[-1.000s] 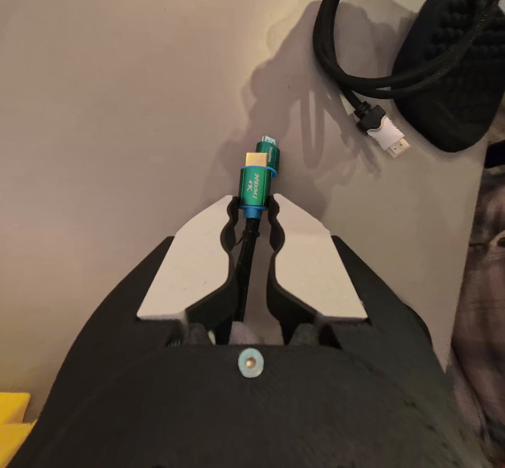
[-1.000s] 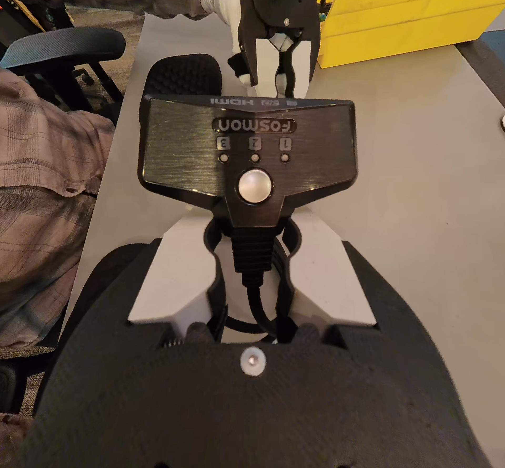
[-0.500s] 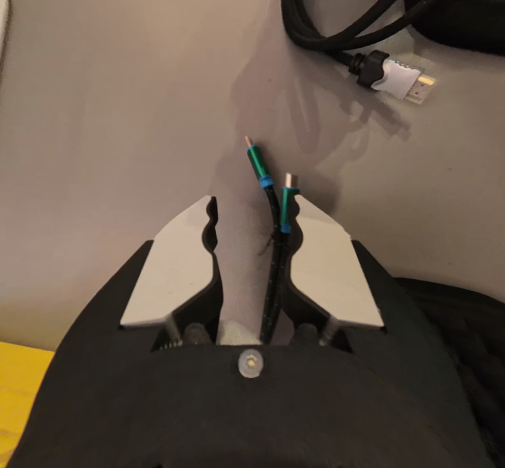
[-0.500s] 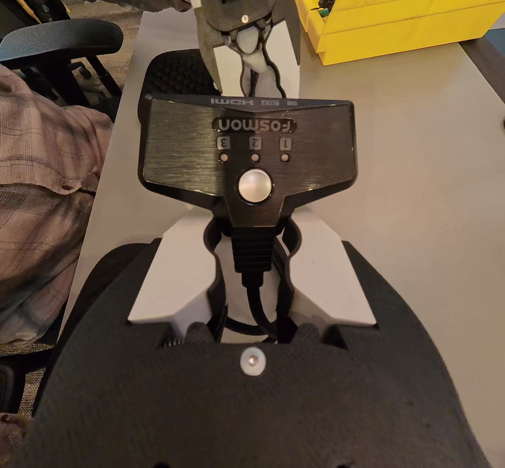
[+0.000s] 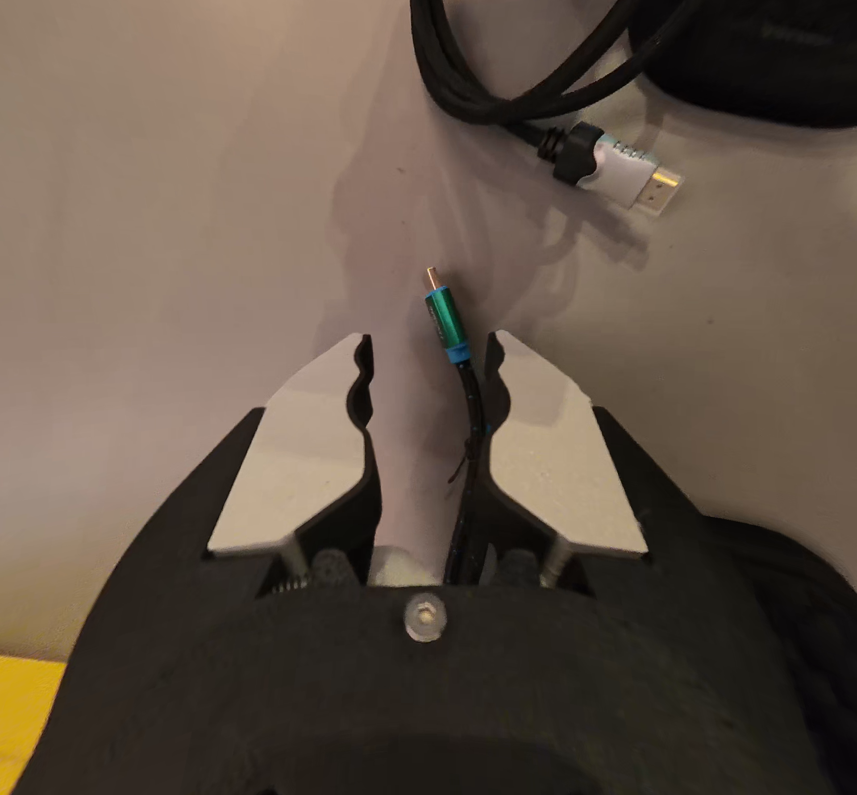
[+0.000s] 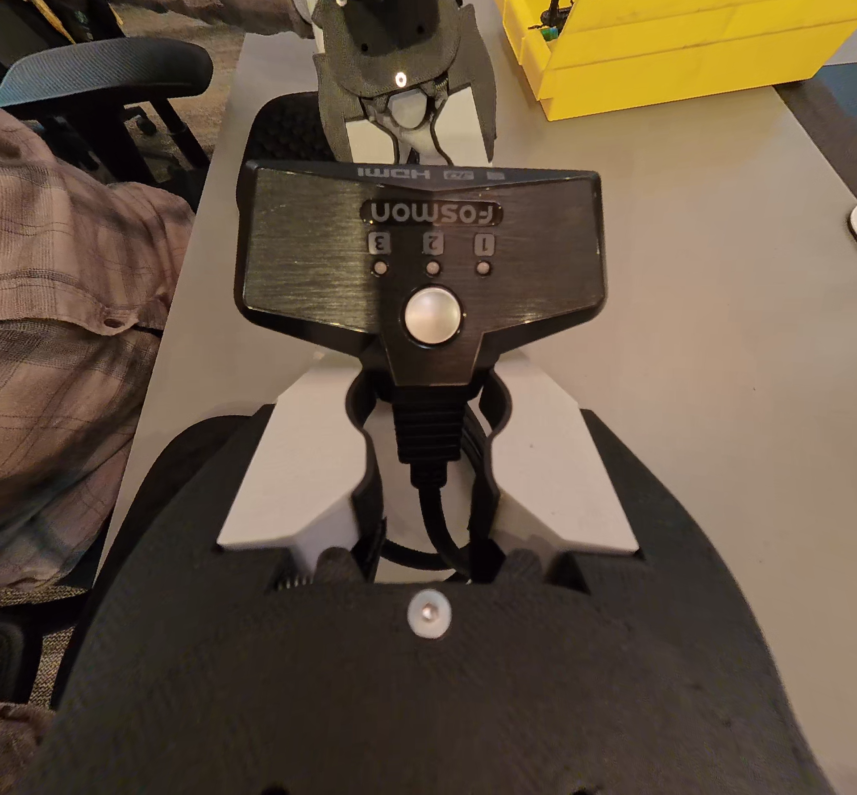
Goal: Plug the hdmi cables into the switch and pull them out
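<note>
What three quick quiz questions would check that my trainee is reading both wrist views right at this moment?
1. True or false: the left gripper is clamped on the green plug.
2. What does the right gripper grip? A) the silver plug B) the switch C) the yellow bin
3. Fill in: the silver plug lies on the ___, gripped by nothing.

Key
1. False: the jaws stand apart, and the green plug lies loose on the table between the fingertips, nearer the right one.
2. B, gripped at its narrow neck where its cord comes out.
3. table
</note>
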Demonstrator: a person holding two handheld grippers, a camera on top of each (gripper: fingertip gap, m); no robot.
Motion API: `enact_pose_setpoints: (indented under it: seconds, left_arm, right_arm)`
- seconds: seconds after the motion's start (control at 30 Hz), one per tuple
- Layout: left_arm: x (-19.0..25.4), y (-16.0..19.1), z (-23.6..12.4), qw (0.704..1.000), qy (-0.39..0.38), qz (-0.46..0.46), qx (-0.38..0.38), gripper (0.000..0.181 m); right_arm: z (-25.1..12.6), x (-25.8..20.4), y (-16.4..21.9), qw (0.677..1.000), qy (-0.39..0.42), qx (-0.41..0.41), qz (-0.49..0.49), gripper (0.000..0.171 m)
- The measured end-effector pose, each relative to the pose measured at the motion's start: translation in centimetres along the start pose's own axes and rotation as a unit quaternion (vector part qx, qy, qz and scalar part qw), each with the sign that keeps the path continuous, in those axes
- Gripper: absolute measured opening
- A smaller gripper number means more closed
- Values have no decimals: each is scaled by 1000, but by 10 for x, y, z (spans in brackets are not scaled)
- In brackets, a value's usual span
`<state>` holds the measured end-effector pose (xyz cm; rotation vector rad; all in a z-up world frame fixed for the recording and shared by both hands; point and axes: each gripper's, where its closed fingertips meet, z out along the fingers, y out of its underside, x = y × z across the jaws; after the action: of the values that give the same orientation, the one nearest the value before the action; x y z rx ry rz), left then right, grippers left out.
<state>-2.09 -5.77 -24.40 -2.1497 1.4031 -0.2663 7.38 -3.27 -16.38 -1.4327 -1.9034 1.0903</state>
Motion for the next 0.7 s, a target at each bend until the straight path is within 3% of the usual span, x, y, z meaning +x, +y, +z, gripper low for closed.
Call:
enact_pose_setpoints:
  seconds: [0.03,0.13,0.23,0.27,0.43,0.57,0.7]
  left_arm:
    - [0,3,4,1000,-4,7,-13,46]
    - [9,10,17,999,24,5,-37,42]
    - [11,4,22,999,23,-9,-22,14]
    - [12,2,23,1000,19,-8,-18,14]
    - [2,-2,18,990,-100,88,-34,12]
    - [-16,-5,8,931,-270,228,-90,12]
    - [-9,0,20,891,-313,299,-134,12]
  right_arm:
    - [0,0,0,1000,-1,0,0,41]
    - [2,-1,0,1000,-4,0,-1,41]
    - [3,-1,-1,1000,-4,-1,-2,41]
    - [3,-2,-1,1000,-3,0,-3,41]
    - [0,-1,-3,1000,-1,4,-5,41]
    - [1,0,-2,1000,1,2,-5,41]
    - [3,0,0,1000,4,-8,-7,41]
